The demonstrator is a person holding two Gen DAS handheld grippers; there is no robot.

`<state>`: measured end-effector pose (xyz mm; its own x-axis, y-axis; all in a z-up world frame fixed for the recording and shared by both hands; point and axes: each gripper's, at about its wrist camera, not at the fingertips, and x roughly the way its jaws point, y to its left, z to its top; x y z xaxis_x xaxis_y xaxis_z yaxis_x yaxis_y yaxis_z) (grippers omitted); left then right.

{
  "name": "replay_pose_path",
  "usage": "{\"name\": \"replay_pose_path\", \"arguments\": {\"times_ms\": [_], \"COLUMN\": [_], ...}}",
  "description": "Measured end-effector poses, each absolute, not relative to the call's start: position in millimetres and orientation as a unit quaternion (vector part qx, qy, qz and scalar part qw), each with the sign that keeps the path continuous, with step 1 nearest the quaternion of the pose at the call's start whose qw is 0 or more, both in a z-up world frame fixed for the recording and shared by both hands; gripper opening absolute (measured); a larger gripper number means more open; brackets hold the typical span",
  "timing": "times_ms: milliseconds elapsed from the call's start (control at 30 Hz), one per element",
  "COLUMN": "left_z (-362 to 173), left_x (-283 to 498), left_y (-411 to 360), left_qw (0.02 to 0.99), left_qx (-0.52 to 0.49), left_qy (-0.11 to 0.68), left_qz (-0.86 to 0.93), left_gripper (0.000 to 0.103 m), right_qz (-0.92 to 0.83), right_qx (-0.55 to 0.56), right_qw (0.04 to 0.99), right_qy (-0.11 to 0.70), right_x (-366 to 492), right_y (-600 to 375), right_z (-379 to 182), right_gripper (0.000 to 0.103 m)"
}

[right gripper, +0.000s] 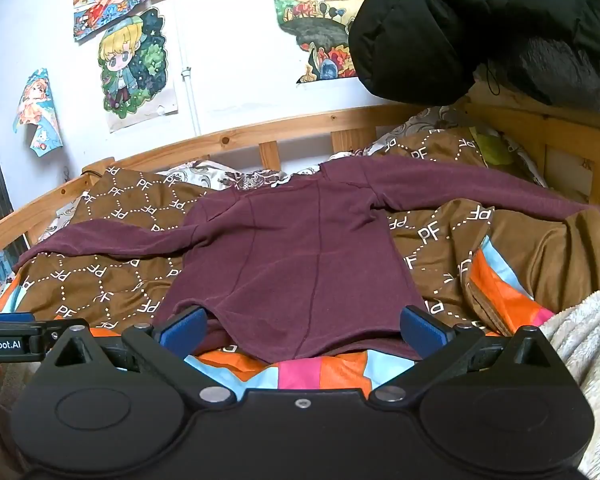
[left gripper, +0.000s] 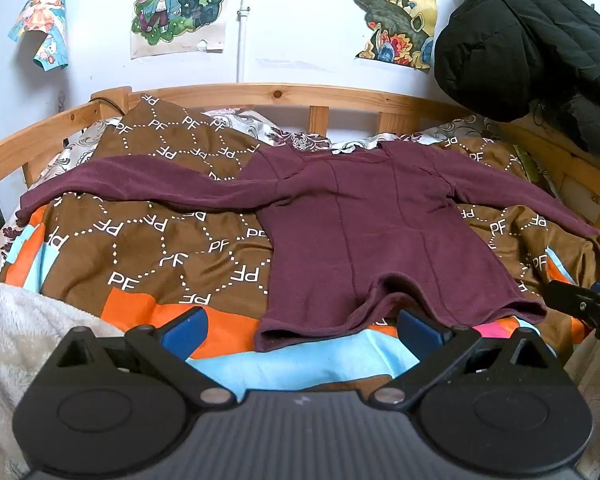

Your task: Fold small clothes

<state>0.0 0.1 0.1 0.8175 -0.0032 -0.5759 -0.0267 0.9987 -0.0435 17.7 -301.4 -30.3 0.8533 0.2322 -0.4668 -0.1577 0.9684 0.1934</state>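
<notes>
The left gripper (left gripper: 300, 330) and the right gripper (right gripper: 302, 330) both tilt downward over the bed's near edge, jaws spread wide, gripping nothing.

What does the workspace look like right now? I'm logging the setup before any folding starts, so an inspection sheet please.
Surface: bed covered by a brown patterned blanket, rumpled, inside a wooden bed frame.
Job's things: maroon long-sleeved top laid flat, both sleeves spread out, hem nearest the grippers, not yet folded.
Clutter: cream fleece blanket at the near corner; black padded jacket hanging over the far right.
Grippers: left gripper open, at the hem, holding nothing; right gripper open, hem edge between its jaws, not pinched.
Cables: dark cord by the frame's far left corner.
Surroundings: white wall with cartoon posters.
</notes>
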Motion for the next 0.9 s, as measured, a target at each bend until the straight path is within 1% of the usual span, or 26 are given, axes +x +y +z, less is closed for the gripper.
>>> {"name": "replay_pose_path", "arguments": {"times_ms": [900], "left_z": [0.2], "left_x": [0.0], "left_y": [0.2], "left_qw": [0.952], "left_qx": [-0.026], "left_qy": [0.304], "left_qz": [0.006], "left_gripper": [0.102], "right_qz": [0.102], "right_qx": [0.077], "right_qw": [0.959], "right_qy": [0.252], "right_x": [14.4], "right_y": [-299.2], "right_z": [-30.2], "right_gripper": [0.103]}}
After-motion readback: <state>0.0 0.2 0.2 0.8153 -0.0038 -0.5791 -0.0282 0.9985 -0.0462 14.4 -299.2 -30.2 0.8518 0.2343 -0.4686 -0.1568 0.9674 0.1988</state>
